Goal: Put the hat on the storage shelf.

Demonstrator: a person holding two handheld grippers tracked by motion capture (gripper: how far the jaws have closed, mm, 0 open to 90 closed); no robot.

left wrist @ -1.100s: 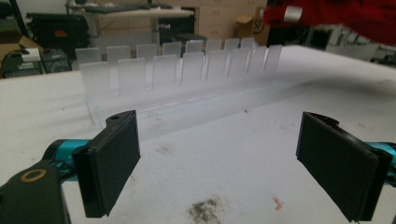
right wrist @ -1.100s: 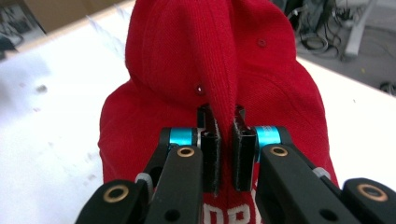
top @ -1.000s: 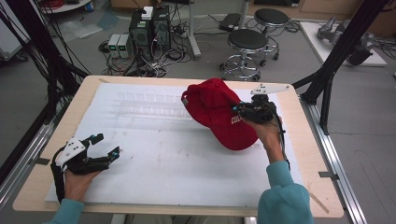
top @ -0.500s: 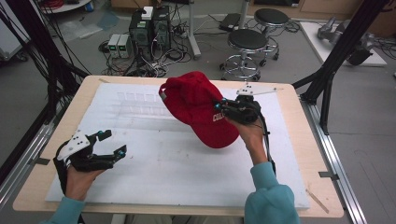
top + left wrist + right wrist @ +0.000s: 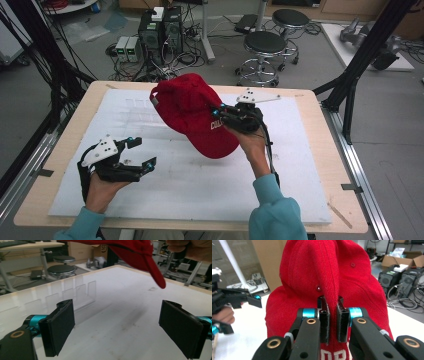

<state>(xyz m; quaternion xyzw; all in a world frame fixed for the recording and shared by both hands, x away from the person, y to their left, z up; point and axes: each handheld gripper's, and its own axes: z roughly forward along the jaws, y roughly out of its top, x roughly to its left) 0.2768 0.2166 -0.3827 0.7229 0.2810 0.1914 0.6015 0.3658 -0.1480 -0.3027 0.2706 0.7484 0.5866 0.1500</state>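
A red baseball cap [image 5: 197, 112] with white lettering hangs above the middle of the white board, its brim pointing toward the person. My right gripper [image 5: 223, 116] is shut on a pinched fold of the cap's crown [image 5: 332, 290], seen squeezed between the two black pads. My left gripper [image 5: 141, 154] hovers over the board's near left part, jaws wide apart with nothing between them. In the left gripper view the cap's brim [image 5: 150, 262] hangs above and beyond the pads [image 5: 61, 325].
The white board [image 5: 300, 165] lies on a wooden table [image 5: 330, 150]. A clear plastic rack [image 5: 75, 293] stands on the board's far left part. Stools, computers and cables sit on the floor beyond the table; black frame posts flank it.
The right gripper has carried the cap leftward across the board. The left gripper has risen and shifted right, still open.
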